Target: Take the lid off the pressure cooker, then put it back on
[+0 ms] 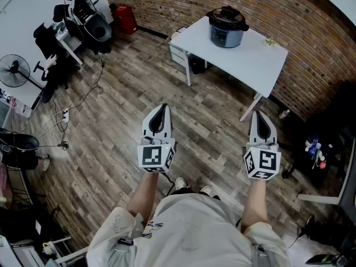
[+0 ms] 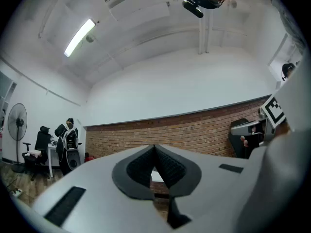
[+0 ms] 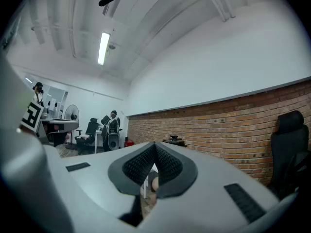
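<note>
A dark pressure cooker with its black lid on stands on a white table by the brick wall, far ahead of me. My left gripper and right gripper are held out level over the wood floor, well short of the table. Both are shut with nothing between the jaws. In the left gripper view the left gripper has its tips together. The right gripper in its own view looks the same, and the cooker's lid peeks just above its jaws.
A white drawer unit stands under the table's left end. Black chairs and bags, a red case and a fan sit at the left, with cables on the floor. A black chair is at the right.
</note>
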The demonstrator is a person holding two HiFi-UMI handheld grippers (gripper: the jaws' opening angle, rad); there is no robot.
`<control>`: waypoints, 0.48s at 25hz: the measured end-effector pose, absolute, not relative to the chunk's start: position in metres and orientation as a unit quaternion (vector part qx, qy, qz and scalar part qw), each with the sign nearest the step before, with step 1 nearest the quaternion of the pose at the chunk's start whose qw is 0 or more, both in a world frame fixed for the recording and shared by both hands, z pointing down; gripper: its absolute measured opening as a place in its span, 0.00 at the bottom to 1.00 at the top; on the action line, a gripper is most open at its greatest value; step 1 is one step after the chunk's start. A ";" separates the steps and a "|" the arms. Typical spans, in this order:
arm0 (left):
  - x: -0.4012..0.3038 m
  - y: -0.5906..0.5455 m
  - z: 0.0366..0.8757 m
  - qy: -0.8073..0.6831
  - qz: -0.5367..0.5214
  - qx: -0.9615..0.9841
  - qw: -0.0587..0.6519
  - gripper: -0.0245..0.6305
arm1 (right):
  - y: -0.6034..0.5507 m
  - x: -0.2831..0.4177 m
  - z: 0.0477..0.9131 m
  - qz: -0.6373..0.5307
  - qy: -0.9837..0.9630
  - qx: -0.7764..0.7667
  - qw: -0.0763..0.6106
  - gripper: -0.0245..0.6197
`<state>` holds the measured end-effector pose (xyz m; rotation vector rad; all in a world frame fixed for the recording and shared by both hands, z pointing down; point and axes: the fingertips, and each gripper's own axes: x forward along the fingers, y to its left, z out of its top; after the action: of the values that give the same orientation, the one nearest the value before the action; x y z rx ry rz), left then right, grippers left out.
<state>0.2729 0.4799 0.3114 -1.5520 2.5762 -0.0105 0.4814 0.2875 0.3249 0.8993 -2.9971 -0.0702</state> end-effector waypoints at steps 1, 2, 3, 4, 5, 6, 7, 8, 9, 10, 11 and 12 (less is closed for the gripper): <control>0.271 0.481 0.310 0.854 -0.004 -0.515 0.069 0.06 | 0.289 0.479 0.323 -0.026 -0.957 0.290 0.006 0.06; 0.270 0.483 0.309 0.854 -0.004 -0.516 0.071 0.06 | 0.291 0.477 0.322 -0.029 -0.956 0.292 0.006 0.06; 0.267 0.485 0.308 0.853 -0.004 -0.517 0.072 0.06 | 0.292 0.475 0.321 -0.031 -0.955 0.294 0.007 0.06; 0.265 0.487 0.307 0.853 -0.004 -0.517 0.073 0.06 | 0.295 0.472 0.320 -0.032 -0.955 0.295 0.007 0.06; 0.262 0.490 0.306 0.853 -0.003 -0.517 0.074 0.06 | 0.298 0.469 0.320 -0.034 -0.955 0.295 0.008 0.06; 0.260 0.493 0.305 0.853 -0.002 -0.517 0.075 0.06 | 0.301 0.466 0.319 -0.036 -0.955 0.294 0.009 0.06; 0.257 0.496 0.304 0.854 -0.001 -0.515 0.076 0.06 | 0.304 0.463 0.319 -0.038 -0.955 0.293 0.011 0.06; 0.254 0.499 0.304 0.854 0.000 -0.514 0.076 0.06 | 0.307 0.459 0.319 -0.041 -0.956 0.292 0.012 0.06; 0.251 0.501 0.304 0.855 -0.001 -0.514 0.075 0.06 | 0.310 0.457 0.319 -0.043 -0.956 0.291 0.013 0.06; 0.249 0.502 0.306 0.855 -0.001 -0.513 0.074 0.06 | 0.312 0.454 0.319 -0.044 -0.956 0.291 0.012 0.06; 0.246 0.504 0.307 0.855 -0.001 -0.513 0.073 0.06 | 0.313 0.452 0.319 -0.042 -0.956 0.291 0.009 0.06; 0.243 0.506 0.309 0.856 -0.002 -0.511 0.071 0.06 | 0.315 0.449 0.319 -0.038 -0.956 0.291 0.004 0.06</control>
<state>0.2432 0.5060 0.3089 -1.5375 2.5749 -0.0065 0.4489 0.3152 0.3192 0.9112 -2.9961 -0.1183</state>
